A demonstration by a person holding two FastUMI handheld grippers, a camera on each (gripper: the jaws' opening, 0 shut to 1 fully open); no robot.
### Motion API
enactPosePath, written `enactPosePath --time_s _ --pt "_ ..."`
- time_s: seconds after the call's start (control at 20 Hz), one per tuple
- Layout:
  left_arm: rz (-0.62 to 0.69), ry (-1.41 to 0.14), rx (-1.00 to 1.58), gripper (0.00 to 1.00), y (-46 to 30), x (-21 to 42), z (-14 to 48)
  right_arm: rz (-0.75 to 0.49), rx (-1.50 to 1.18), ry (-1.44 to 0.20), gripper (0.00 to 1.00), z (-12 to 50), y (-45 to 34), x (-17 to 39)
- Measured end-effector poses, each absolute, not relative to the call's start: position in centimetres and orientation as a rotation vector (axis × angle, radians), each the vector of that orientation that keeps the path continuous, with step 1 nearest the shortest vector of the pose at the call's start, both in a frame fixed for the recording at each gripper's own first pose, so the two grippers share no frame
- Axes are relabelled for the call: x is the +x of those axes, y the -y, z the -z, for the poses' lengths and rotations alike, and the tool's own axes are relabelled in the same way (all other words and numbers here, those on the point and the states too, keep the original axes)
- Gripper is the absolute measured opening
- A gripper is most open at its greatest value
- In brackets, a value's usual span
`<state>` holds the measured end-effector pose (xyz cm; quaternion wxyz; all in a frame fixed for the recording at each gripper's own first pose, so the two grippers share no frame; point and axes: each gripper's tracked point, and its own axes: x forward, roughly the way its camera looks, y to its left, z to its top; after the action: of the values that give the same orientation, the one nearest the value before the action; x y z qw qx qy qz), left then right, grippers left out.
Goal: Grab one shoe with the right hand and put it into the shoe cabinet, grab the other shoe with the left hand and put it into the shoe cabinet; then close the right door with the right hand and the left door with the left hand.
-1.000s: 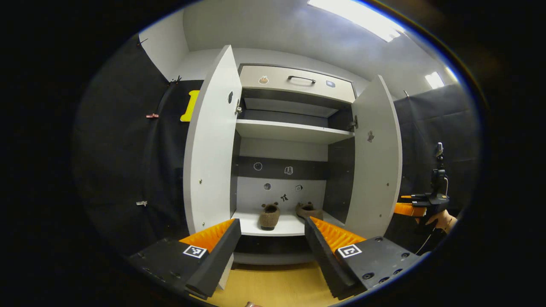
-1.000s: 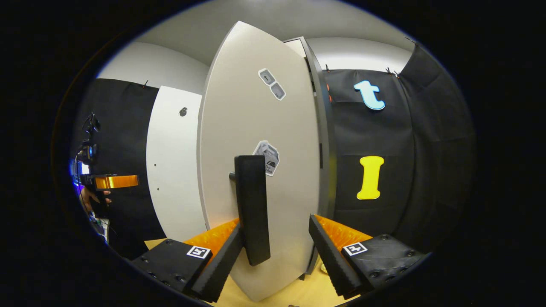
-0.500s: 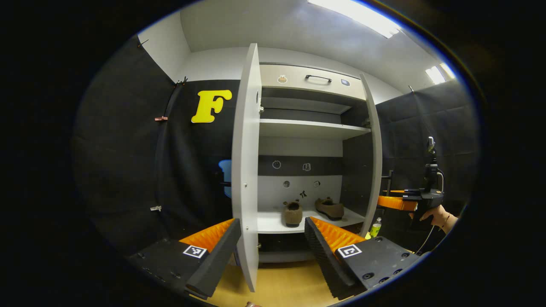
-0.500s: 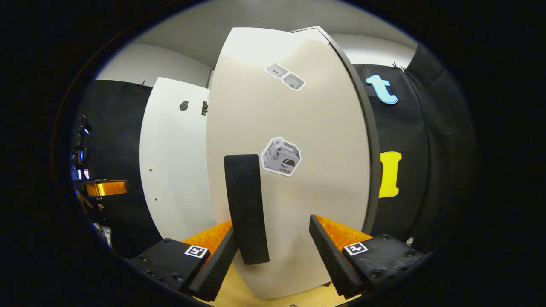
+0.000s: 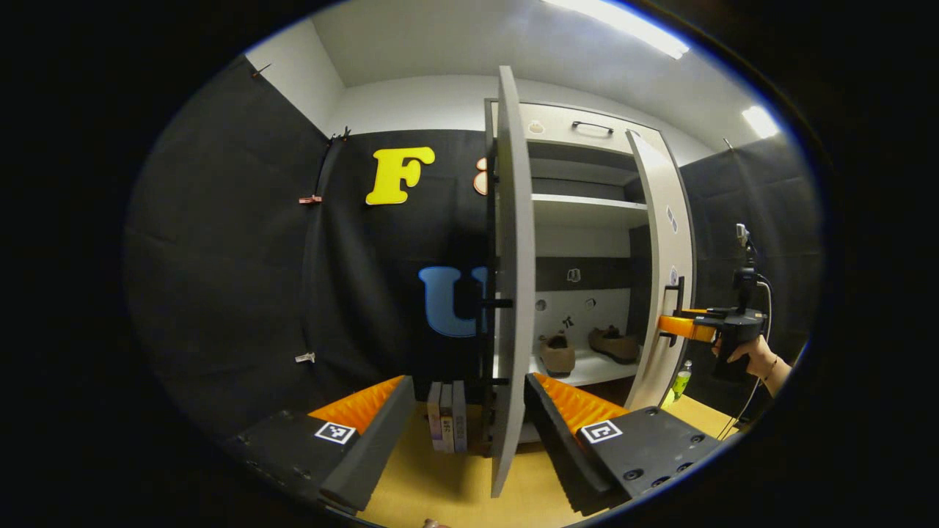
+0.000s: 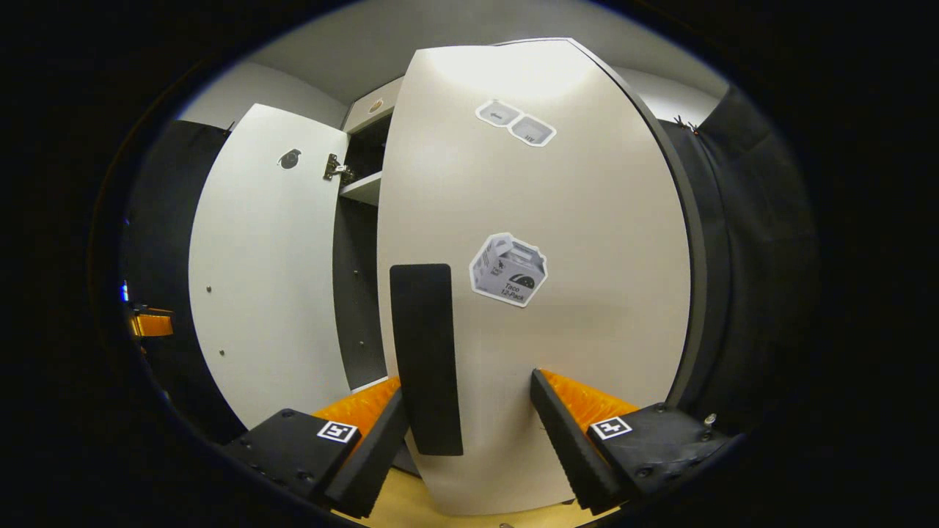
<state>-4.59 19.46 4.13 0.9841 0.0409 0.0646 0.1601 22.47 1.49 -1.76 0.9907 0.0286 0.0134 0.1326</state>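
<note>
Since the earlier frame the right door [image 6: 543, 293] has swung further toward the shoe cabinet [image 5: 587, 213], and the left door [image 5: 513, 293] now stands edge-on in the left gripper view. The right hand-held gripper [image 6: 469, 433] has its fingers apart against the right door's face, the left one seemingly just beside the black handle [image 6: 425, 359], though contact is hard to judge. The left hand-held gripper [image 5: 466, 433] is spread wide, the left door's near edge between its fingers, and both shoes [image 5: 587, 348] sit on the cabinet's lower shelf [image 5: 587, 370].

Two shoes [image 5: 587, 349] rest on the cabinet's bottom shelf [image 5: 579, 375].
</note>
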Motion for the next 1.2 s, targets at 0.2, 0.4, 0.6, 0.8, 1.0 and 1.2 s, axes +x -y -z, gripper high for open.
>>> enactPosePath --time_s 0.2,0.4,0.6,0.8,1.0,1.2 --pt "-0.294 -0.132 0.052 0.95 -20.6 -3.2 -3.3 -0.159 0.044 -0.017 0.99 1.8 -1.5 23.0" --pt "-0.266 -0.137 0.052 0.95 -20.4 -3.1 -3.1 -0.068 0.040 0.000 0.99 1.9 -1.6 23.3" --pt "-0.248 -0.135 0.063 0.95 -20.5 -2.8 -3.1 0.002 0.032 0.017 1.00 1.9 -1.6 23.4" --pt "-0.211 -0.148 0.075 0.95 -20.6 -2.3 -2.6 0.039 0.021 0.022 1.00 1.9 -1.6 23.6" --pt "-0.150 -0.157 0.061 0.95 -19.9 -1.4 -2.0 0.064 0.015 0.020 1.00 2.0 -1.6 23.8" --pt "-0.093 -0.153 0.032 0.94 -19.6 -0.3 -1.6 0.055 0.013 -0.015 1.00 2.6 -1.7 23.4"
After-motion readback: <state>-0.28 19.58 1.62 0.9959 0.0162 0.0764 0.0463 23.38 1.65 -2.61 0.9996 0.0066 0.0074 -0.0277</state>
